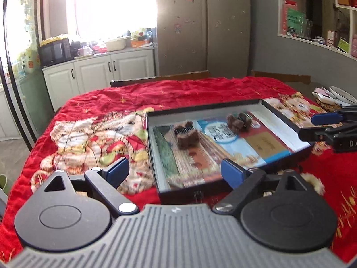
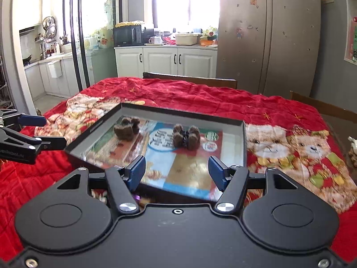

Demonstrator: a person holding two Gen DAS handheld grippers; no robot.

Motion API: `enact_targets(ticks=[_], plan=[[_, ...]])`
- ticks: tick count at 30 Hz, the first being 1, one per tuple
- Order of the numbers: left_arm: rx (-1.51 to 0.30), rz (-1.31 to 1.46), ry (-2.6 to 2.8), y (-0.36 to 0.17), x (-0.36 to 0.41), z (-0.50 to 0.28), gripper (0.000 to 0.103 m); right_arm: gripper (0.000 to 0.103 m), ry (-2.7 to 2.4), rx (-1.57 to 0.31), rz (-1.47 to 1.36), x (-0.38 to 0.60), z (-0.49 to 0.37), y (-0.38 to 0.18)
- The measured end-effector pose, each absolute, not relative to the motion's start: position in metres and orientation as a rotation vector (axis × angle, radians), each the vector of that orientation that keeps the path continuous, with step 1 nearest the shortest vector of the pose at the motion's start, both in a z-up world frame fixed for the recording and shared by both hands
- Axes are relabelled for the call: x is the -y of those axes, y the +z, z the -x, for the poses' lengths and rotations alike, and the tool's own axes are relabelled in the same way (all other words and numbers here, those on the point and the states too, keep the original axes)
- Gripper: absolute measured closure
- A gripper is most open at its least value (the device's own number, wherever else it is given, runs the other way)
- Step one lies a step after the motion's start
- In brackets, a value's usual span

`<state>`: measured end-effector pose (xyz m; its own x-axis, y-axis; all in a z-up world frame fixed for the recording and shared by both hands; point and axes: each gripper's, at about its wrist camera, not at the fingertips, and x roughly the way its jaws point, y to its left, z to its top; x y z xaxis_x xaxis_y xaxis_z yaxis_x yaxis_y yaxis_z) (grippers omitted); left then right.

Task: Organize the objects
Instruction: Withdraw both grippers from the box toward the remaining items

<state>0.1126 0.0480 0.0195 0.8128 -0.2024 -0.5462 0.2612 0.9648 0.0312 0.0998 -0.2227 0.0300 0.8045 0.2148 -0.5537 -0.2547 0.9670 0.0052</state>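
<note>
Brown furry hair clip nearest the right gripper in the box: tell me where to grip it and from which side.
Take the brown furry hair clip from above, fingers closing across its dark plastic middle between the fuzzy lobes. It lies flat on the printed sheet inside the shallow black box, whose raised walls would likely block a low sideways approach. The right gripper is open and closest.

Two brown furry clips (image 2: pixel 186 139) (image 2: pixel 127 128), seemingly, inside shallow box (image 2: pixel 244 143).
</note>
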Motion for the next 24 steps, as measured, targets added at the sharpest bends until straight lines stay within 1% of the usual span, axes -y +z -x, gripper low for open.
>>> enact_targets(ticks=[8, 14, 19, 24], plan=[[-0.632, -0.116, -0.329, -0.003, -0.051, -0.079, 0.009, 0.043, 0.212, -0.620, 0.081, 0.235, -0.063, 0.009], [-0.653, -0.107, -0.378, -0.016, -0.045, -0.059, 0.009, 0.043, 0.212, -0.610, 0.060, 0.239, -0.045, -0.007], [-0.668, -0.117, -0.374, -0.029, -0.045, -0.054, 0.009, 0.044, 0.180, -0.600, 0.082, 0.236, -0.037, -0.022], [-0.679, -0.106, -0.369, -0.034, -0.052, -0.054, 0.009, 0.044, 0.176, -0.619, 0.020, 0.243, -0.038, -0.029]])
